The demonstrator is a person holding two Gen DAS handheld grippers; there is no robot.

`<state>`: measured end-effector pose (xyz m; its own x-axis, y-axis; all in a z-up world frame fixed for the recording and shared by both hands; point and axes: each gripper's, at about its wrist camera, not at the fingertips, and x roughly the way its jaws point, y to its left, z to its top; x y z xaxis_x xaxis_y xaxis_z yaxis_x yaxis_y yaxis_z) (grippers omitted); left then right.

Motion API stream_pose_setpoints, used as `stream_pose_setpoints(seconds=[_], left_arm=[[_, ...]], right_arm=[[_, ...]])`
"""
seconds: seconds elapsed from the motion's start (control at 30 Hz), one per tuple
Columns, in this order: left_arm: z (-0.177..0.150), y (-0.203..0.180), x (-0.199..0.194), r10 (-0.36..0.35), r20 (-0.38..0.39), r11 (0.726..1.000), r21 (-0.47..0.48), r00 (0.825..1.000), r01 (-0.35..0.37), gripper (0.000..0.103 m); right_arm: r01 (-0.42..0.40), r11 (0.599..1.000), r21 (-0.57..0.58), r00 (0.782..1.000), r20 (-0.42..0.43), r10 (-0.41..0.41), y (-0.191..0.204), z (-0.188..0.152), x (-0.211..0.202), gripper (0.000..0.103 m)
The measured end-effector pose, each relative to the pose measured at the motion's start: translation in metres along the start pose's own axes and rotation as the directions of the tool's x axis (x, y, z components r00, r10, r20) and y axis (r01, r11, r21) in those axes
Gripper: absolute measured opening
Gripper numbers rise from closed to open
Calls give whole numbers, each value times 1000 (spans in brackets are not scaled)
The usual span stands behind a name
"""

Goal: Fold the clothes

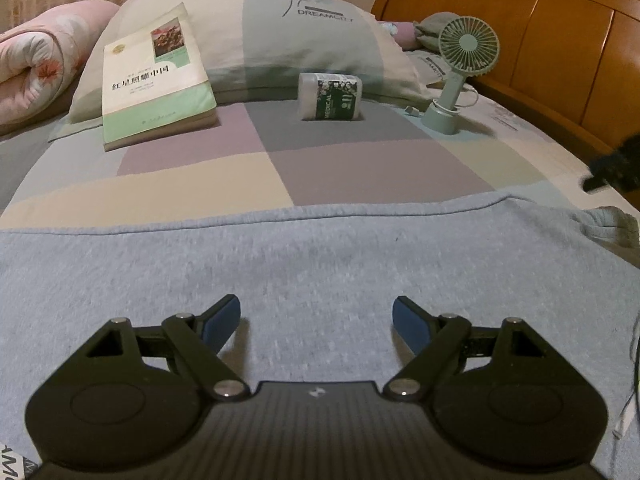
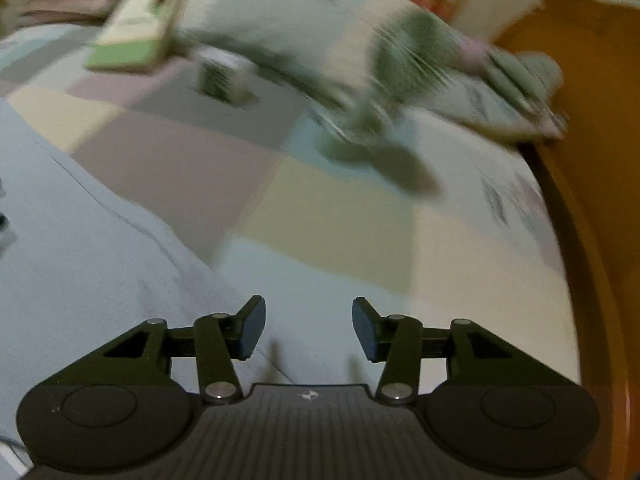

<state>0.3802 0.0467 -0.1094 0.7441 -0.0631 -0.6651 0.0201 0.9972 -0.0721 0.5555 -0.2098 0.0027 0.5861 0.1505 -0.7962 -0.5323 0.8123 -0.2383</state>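
Note:
A light blue-grey sweatshirt (image 1: 304,264) lies flat across the near part of the bed, its hem running left to right. My left gripper (image 1: 318,318) hovers over the middle of it, jaws wide open and empty. A bunched part of the garment (image 1: 612,228) lies at its right edge. In the blurred right wrist view the same sweatshirt (image 2: 92,264) fills the lower left. My right gripper (image 2: 309,326) hangs over the bedsheet just past the garment's right edge, jaws apart with nothing between them. A dark piece of the right gripper (image 1: 616,170) shows at the left wrist view's right edge.
On the patchwork bedsheet (image 1: 360,168) beyond the garment lie a book (image 1: 154,80) against a pillow (image 1: 280,36), a small medical pack (image 1: 330,96) and a green desk fan (image 1: 460,64). A wooden headboard (image 1: 540,40) bounds the right side. A pink quilt (image 1: 36,56) lies far left.

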Motion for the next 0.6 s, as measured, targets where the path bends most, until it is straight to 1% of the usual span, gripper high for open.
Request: stream_pose_setpoints(seconds=[0.07,0.13,0.23,0.3,0.33,0.4,0.43,0.5,0.53,0.6], left_arm=[[0,-2,0,-3,-1,1000,6,1000,3,83],[0,-4,0,-7,-1,1000,15,1000,7,83],[-1,-9,0,-14,0,999,31,1000,14,83],[-1,-11,1,-15,-2,999,39,1000,16,84],[-2,-12,1,-16,-3,999,42,1000,16,84],[-2,-15,2,-17,-6,999,51,1000,17,84],[-3,-16,3,-12,-10,998,56,1000,13,83],[-3,-16,3,-10,-9,998,57,1000,11,84],[-3,-15,3,-9,-8,998,58,1000,10,84],[-3,-15,2,-8,-7,998,59,1000,8,84]], right_arm=[[12,1000,16,999,-52,-11,-17,-19,5,54],[2,1000,2,997,-81,-1,-24,-32,14,54],[-55,998,-6,995,-88,54,-26,-38,26,60],[-99,995,-7,991,-91,98,-26,-40,33,58],[-115,993,-9,990,-86,114,-26,-42,35,54],[-134,991,-20,989,-61,132,-22,-46,33,18],[-120,992,-30,992,-50,119,-20,-47,32,9],[-42,998,-53,999,-29,41,-16,-48,29,8],[-14,999,-43,1000,-22,13,-18,-47,29,8],[25,1000,15,999,-30,-25,-27,-45,36,8]])
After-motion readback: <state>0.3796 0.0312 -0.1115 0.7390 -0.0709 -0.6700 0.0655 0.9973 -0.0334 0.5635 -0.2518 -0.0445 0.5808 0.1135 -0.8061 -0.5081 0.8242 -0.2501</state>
